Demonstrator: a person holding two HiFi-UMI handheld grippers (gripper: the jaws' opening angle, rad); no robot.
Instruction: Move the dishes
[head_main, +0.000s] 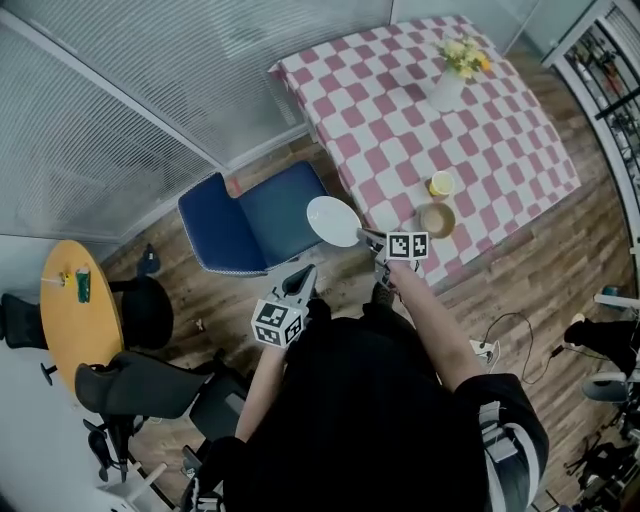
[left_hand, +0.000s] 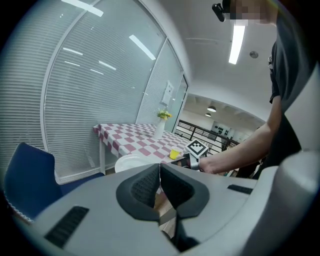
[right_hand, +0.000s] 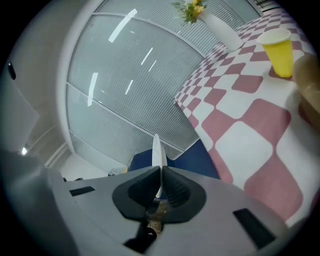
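My right gripper (head_main: 370, 238) (right_hand: 160, 171) is shut on the rim of a white plate (head_main: 333, 220), which shows edge-on (right_hand: 158, 150) between the jaws in the right gripper view. The plate hangs in the air over a blue chair (head_main: 250, 222), just off the near corner of the checked table (head_main: 480, 130). On that table stand a yellow cup (head_main: 441, 184) (right_hand: 279, 49) and a brown bowl (head_main: 436, 219) (right_hand: 307, 82). My left gripper (head_main: 305, 274) (left_hand: 160, 168) is lower and to the left, shut with nothing in it. It looks toward the plate (left_hand: 130, 162).
A white vase of yellow flowers (head_main: 447, 85) (right_hand: 220, 27) stands farther back on the table. A blinds-covered glass wall (head_main: 150, 110) runs behind the chair. At the left are a round yellow table (head_main: 75, 320) and black office chairs (head_main: 140, 385). Cables lie on the wood floor (head_main: 510, 330).
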